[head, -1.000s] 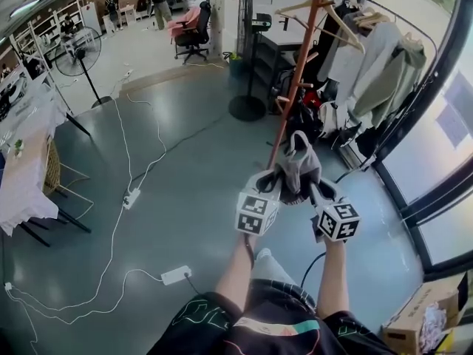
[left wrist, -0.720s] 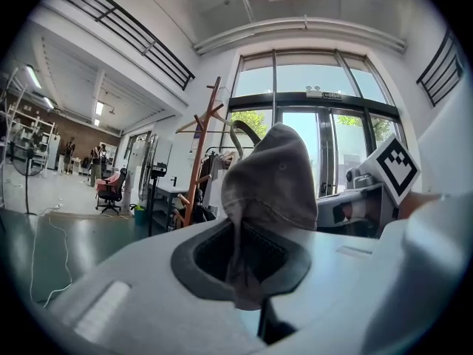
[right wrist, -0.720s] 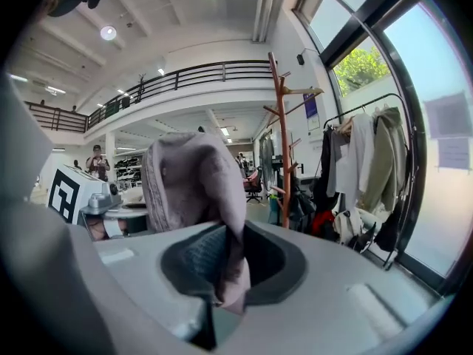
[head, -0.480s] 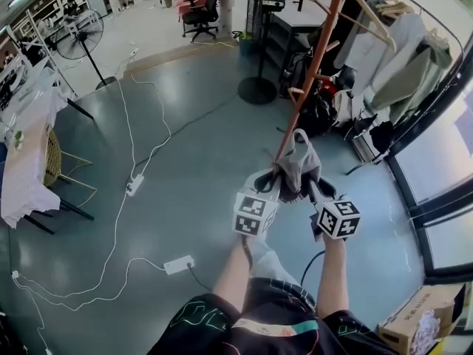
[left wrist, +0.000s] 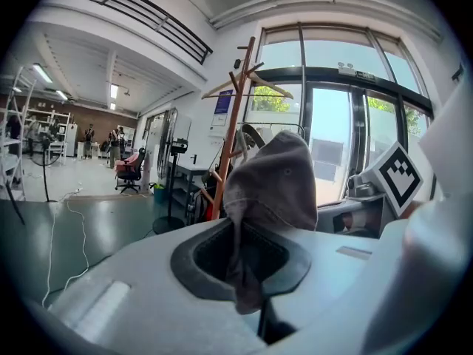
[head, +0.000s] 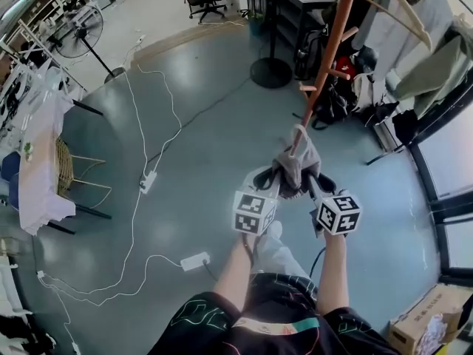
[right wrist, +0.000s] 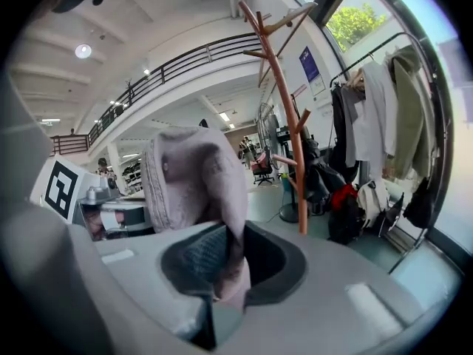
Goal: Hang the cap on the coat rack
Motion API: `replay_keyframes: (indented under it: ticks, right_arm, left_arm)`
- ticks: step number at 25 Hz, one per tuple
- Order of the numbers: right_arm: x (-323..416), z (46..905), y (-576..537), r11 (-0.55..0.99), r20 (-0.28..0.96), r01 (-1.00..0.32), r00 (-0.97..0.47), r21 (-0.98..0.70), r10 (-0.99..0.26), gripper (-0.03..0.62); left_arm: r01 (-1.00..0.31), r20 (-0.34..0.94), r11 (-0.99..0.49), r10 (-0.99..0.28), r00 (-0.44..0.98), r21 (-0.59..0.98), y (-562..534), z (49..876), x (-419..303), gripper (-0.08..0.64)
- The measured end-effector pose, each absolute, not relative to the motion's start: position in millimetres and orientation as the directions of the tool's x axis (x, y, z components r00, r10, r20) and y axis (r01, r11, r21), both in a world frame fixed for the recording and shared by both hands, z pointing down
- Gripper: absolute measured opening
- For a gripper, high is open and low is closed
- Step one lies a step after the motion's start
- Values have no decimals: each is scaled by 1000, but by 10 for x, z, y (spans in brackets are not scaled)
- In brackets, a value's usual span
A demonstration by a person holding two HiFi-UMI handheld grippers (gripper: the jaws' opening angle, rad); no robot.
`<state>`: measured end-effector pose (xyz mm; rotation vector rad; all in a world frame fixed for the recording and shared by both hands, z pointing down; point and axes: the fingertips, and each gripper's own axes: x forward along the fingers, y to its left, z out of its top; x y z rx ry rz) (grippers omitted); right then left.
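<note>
A grey cap [head: 297, 165] hangs between both grippers, held up in front of the person. My left gripper [head: 272, 181] is shut on the cap's left edge; in the left gripper view the cap [left wrist: 270, 191] rises out of the jaws [left wrist: 244, 272]. My right gripper [head: 314, 184] is shut on the cap's other edge, and the cap [right wrist: 194, 187] fills the right gripper view above the jaws [right wrist: 218, 272]. The orange wooden coat rack [head: 330, 46] stands just ahead, its pole [left wrist: 230, 132] and pegs [right wrist: 284, 102] visible in both gripper views.
A clothes rail with hanging garments [head: 414, 43] and bags [head: 336, 98] stands right of the rack by the window. A floor fan base [head: 271, 71], cables and power strips [head: 194, 260] lie on the floor. A table [head: 41, 176] stands at left, a cardboard box [head: 429, 324] at lower right.
The person has walked nearer to the coat rack: its pole now reaches down close to the cap. Both grippers keep the same hold on the cap.
</note>
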<state>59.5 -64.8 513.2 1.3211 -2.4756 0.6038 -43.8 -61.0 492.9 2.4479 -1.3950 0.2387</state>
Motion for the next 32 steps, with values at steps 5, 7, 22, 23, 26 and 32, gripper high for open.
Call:
replay_keyframes:
  ticks: [5,7,22,23,26,32]
  right_arm:
    - [823,5169,-1181,476,419,-840,-543,-262,-728,54]
    - [892,5132,-1426,468,402,-838,-546,-280,-736,54]
    - [1086,5276,-2276,472,433,-831,-556,-293,-710,55]
    - [1040,5322,-2306,474,441,-830,-558,-295,-703,55]
    - [977,5493,-2425,464,469,-833,-553,-302,-688,55]
    - [934,5788,-2619,424,540,-851,-525,-311,-658,55]
  left_arm:
    - [-848,347,-508,-776,526,149,-1155,4924,-211,29]
    - [-845,353,-520,-772,528,126,-1415,4862,-133,29]
    - [-840,379,-528,-757,532,125,-2237,5009,72,29]
    - [-844,388,-521,-756,527,131,-2266,5059,31,29]
    - [-844,414,-514,-742,528,155,-2378,5244,-26,29]
    - [-834,467,-509,-696,545,215,-2596,5584,-51,29]
